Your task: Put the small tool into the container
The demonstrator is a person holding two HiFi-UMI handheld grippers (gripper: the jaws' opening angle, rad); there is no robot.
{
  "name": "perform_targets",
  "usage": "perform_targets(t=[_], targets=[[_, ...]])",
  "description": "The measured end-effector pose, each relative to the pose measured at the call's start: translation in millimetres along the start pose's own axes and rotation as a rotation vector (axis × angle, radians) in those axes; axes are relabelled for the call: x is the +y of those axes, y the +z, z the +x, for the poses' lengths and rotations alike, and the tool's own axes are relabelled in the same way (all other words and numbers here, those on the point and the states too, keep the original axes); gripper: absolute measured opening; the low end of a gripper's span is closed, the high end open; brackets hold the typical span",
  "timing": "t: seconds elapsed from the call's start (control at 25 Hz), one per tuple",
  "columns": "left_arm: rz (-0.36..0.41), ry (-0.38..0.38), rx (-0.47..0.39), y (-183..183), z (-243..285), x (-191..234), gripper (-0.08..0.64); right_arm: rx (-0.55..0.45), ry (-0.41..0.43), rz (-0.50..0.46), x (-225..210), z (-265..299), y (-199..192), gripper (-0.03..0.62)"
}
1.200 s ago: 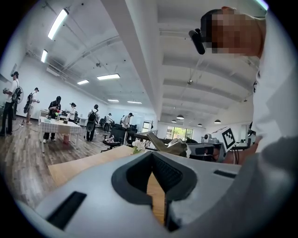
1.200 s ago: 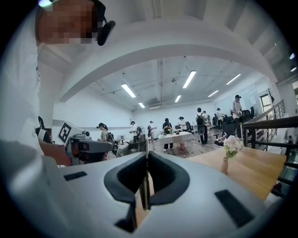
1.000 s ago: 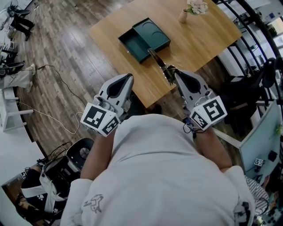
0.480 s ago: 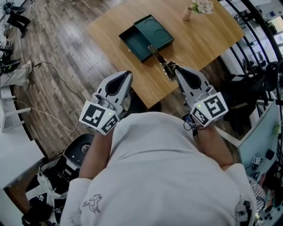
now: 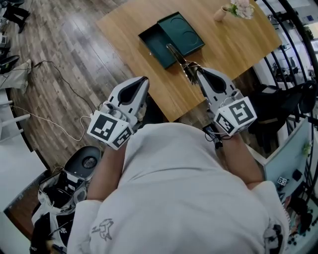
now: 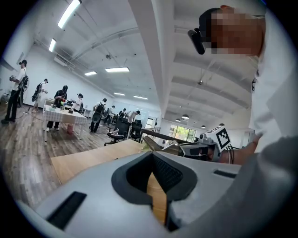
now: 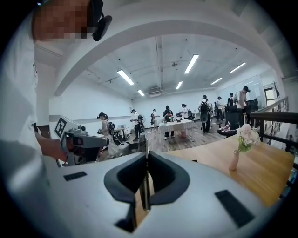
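Observation:
My right gripper (image 5: 198,73) (image 7: 146,155) is shut on a thin metal tool (image 5: 180,59), which shows edge-on between its pads (image 7: 145,183). The tool juts forward, and its far end hangs above the near edge of a dark green container (image 5: 153,39) on the wooden table (image 5: 233,44). The container lies open, its lid (image 5: 183,31) beside the tray. My left gripper (image 5: 144,80) (image 6: 151,155) is shut with nothing in it and hovers at the table's near-left edge. The left gripper view also catches the right gripper (image 6: 205,148) and the tool (image 6: 156,142).
A small vase of flowers (image 5: 237,9) (image 7: 242,144) stands at the table's far right. A black railing (image 5: 293,44) runs along the right side. Cables (image 5: 54,126) and a round black device (image 5: 88,161) lie on the plank floor at the left. People stand at distant tables.
Both grippers have edged forward and slightly down toward the table. The right one still holds the tool, whose tip now sits a little farther over the container.

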State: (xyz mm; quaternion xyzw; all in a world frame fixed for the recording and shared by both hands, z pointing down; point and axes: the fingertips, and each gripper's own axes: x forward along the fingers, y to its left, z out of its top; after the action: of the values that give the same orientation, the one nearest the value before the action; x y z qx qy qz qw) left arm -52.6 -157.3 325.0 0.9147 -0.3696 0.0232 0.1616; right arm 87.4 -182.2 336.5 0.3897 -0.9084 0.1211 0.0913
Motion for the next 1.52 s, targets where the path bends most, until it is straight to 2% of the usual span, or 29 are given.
perform_targets(t=[0.16,0.32,0.52,1.04,1.52], targets=[[0.019,-0.005,0.034,-15.4,9.6,14.6,0.005,0.046,0.008,-0.007,-10.8,24.1,-14.2,0.014],[-0.019,-0.003,0.07,-36.5,15.2,35.7,0.006,0.095,-0.007,0.036,-22.1,49.1,-36.2,0.014],[-0.001,0.007,0.136,-62.8,25.6,64.8,0.006,0.153,-0.02,0.044,-31.9,82.3,-58.1,0.014],[-0.05,-0.021,0.214,-86.9,68.3,142.7,0.006,0.277,-0.052,0.076,-64.6,183.3,-107.6,0.014],[-0.095,-0.046,0.277,-120.3,120.8,179.1,0.006,0.422,-0.101,0.062,-99.1,244.7,-174.0,0.014]])
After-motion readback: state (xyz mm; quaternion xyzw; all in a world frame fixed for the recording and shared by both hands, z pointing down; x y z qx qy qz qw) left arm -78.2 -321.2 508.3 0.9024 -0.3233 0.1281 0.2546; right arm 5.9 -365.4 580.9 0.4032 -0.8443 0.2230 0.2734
